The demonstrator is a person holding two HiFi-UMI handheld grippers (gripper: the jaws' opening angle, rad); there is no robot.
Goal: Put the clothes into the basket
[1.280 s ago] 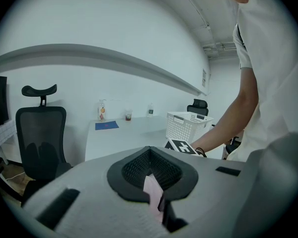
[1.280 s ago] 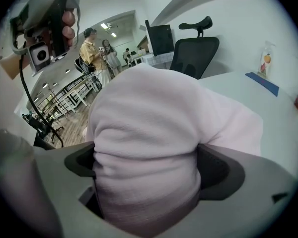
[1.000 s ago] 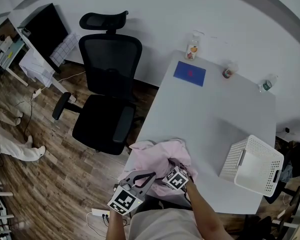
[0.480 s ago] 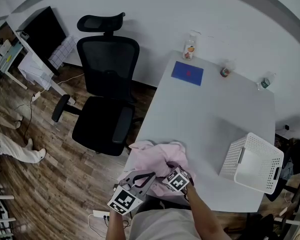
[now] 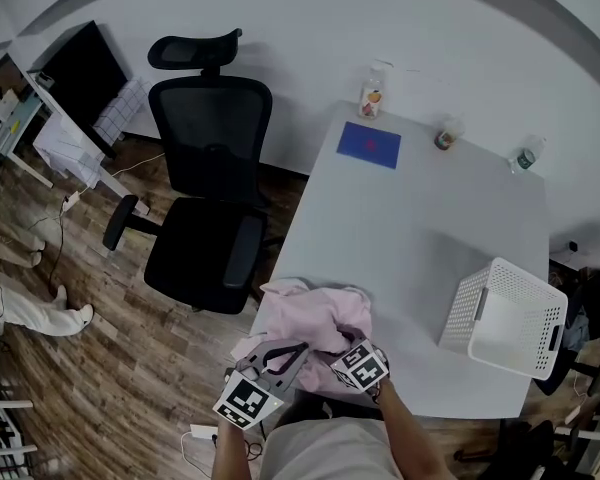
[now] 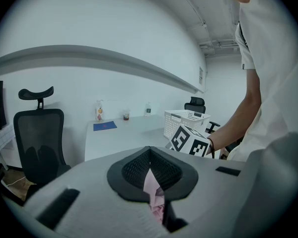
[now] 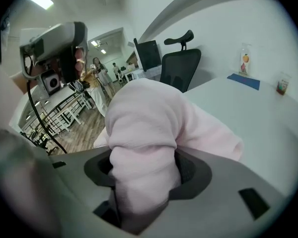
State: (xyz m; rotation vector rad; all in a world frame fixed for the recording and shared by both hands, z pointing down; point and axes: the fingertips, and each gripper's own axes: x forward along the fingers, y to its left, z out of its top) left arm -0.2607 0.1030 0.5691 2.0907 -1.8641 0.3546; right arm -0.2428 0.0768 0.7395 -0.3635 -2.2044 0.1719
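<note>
Right gripper is clamped on a thick roll of the pink garment. Its jaws have just been closing, and the cloth fills the whole gap between them. Left gripper has its jaws together on a thin fold of the same garment, which shows as a narrow pink strip between the dark pads.

In the head view the garment lies crumpled at the near left corner of the white desk, and a part of it hangs over the desk edge. Both grippers are at the near side of the garment, just beside each other. The white basket stands near the right edge of the desk, well apart from the garment.

At the far end of the desk there are a blue flat item, a pump bottle, a small cup and a small bottle. Left of the desk a black office chair stands on the wooden floor
</note>
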